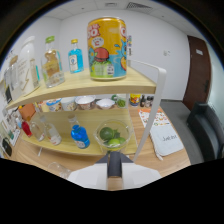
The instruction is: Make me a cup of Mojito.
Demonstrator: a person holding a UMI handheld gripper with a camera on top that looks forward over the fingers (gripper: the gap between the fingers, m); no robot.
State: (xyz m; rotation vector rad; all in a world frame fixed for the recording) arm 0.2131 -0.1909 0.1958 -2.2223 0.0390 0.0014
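My gripper (114,156) shows as one dark bar, its two fingers shut together with nothing between them. Just beyond the fingertips a clear bowl of green limes (112,135) sits at the front of the lower shelf (95,149). Left of the bowl stands a round blue bottle (80,136), with clear glass bottles (49,132) further left. The upper shelf (85,86) carries a large yellow printed can (107,48), a small blue bottle (75,56) and a clear bottle of pale amber liquid (51,63).
Tall clear jars (24,67) stand at the upper shelf's left end. Behind the limes runs a row of cups and bowls (85,103). A white shelf post (152,107) rises right of the bowl. Papers (165,137) lie on the table to the right, beside a dark chair (205,127).
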